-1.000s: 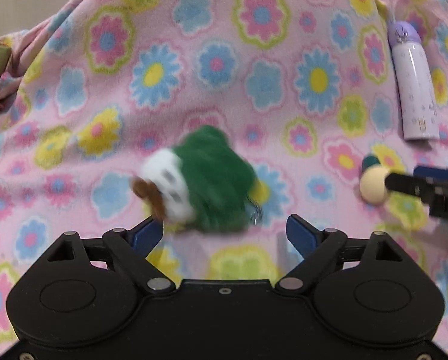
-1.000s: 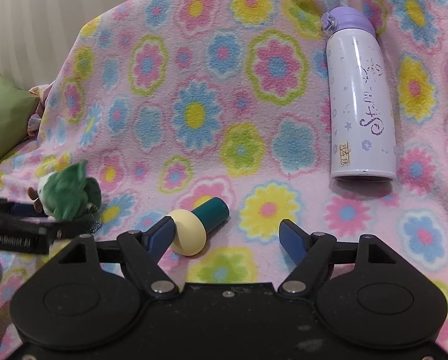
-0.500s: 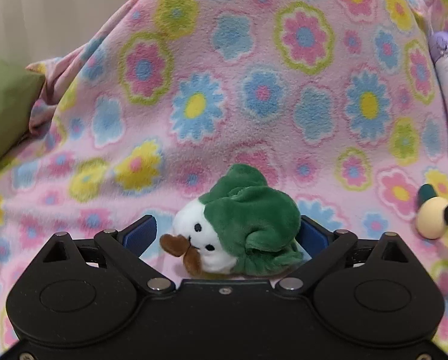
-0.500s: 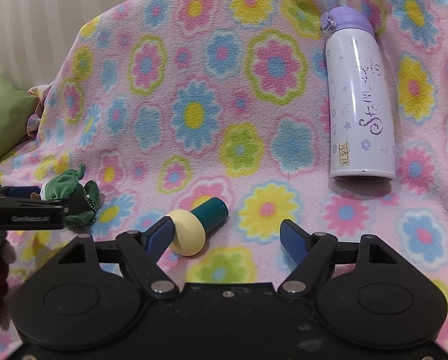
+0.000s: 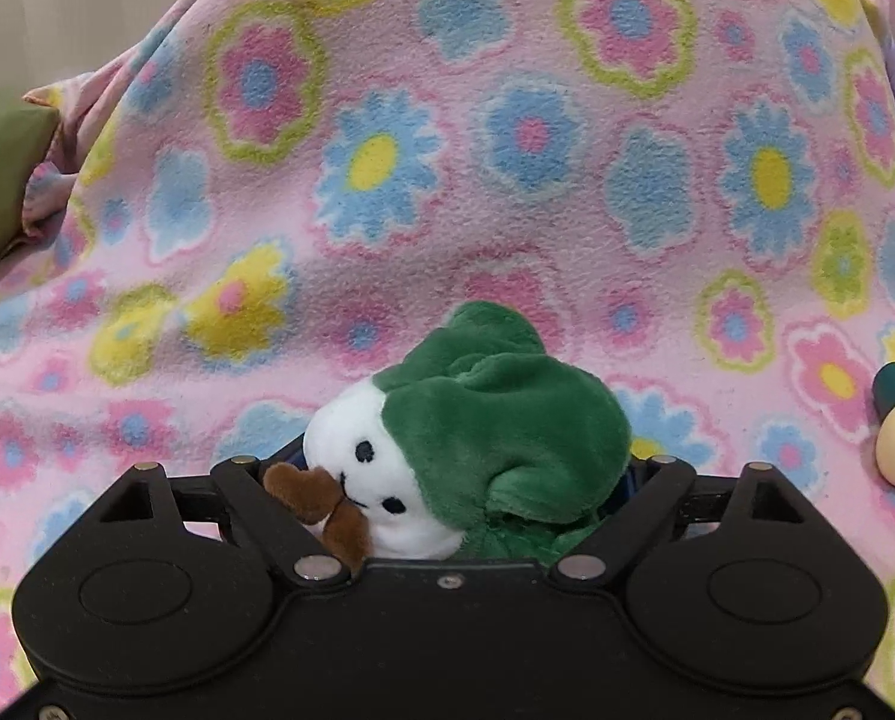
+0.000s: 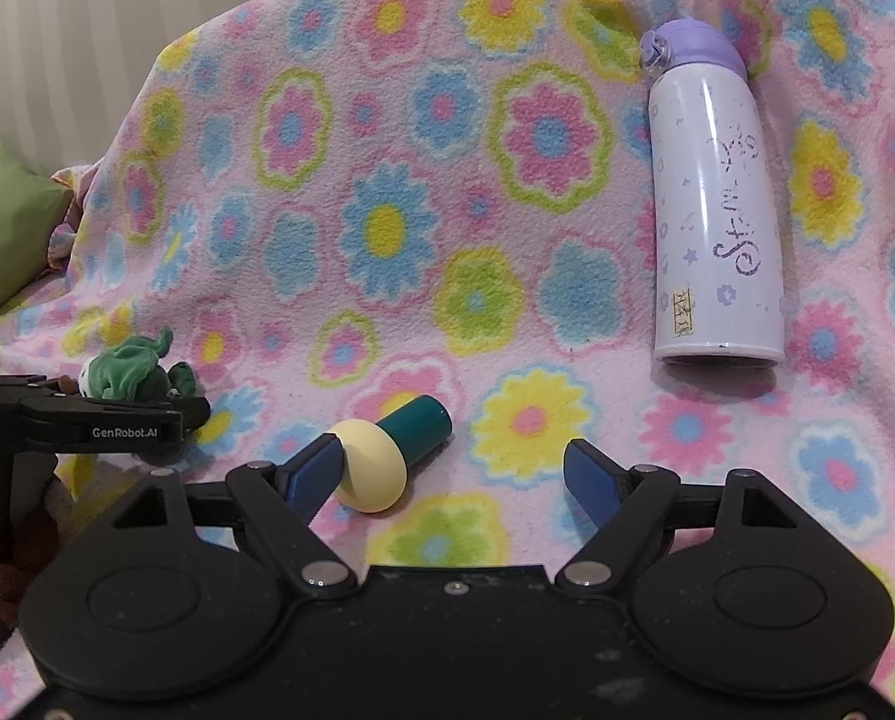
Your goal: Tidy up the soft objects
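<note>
status: early stage, nothing sorted yet as far as visible.

left gripper (image 5: pixel 465 480): jaws astride the green plush toy (image 5: pixel 477 438), which sits deep in the throat, white face twd the left finger. jaws have just been closing around it; pads mostly hidden behind the plush, so can't tell whether they press it yet. the right wrist view shows the toy low, at or near the floral blanket (image 5: pixel 507 150), w/ the fingers either side.

right gripper (image 6: pixel 456 471): jaws apart, have just been opening. left pad just beside the cream head of the mushroom-shaped toy (image 6: pixel 387 450), contact not certain; right pad well clear. toy lies on its side on the blanket, not held.

other items: white/purple bottle (image 6: pixel 717 222) lying near the blanket's far right, apart from both toys. green cushion (image 6: pixel 3 210) at the left edge.

remaining (judgement): secure plush, pick up mushroom toy, group both. no destination visible.
</note>
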{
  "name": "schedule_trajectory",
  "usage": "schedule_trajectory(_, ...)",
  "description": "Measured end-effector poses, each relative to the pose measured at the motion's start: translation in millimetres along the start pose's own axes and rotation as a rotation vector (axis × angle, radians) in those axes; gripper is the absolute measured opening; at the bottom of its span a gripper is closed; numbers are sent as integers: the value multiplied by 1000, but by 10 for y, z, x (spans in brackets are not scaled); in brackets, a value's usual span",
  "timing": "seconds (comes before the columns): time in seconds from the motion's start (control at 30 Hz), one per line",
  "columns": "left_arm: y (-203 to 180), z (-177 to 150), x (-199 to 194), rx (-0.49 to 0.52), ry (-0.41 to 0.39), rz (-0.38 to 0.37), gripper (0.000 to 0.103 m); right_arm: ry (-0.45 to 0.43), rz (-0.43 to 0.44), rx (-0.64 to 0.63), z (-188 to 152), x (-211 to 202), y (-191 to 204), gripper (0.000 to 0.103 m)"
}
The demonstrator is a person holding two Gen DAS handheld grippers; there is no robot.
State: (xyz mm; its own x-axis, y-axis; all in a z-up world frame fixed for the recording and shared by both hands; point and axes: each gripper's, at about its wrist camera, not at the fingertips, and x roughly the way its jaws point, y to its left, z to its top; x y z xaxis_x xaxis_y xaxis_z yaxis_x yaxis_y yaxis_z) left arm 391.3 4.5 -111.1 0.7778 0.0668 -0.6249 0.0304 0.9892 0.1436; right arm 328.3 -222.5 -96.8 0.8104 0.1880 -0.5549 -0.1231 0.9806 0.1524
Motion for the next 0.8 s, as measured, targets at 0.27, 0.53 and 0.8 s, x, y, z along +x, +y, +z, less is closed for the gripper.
schedule_trajectory(0.27, 77, 24, 87, -41, 26, -2, 95, -8, -59, -96, 31, -62, 150, 81)
schedule_trajectory(0.53, 109, 34, 125, -50, 32, -1, 97, -16, -137, -180, 119, -250, 198, 81)
schedule_trajectory(0.8, 129, 34, 129, -53, 33, 1, 98, 87, -212, -290, 60, -23, 349, 81)
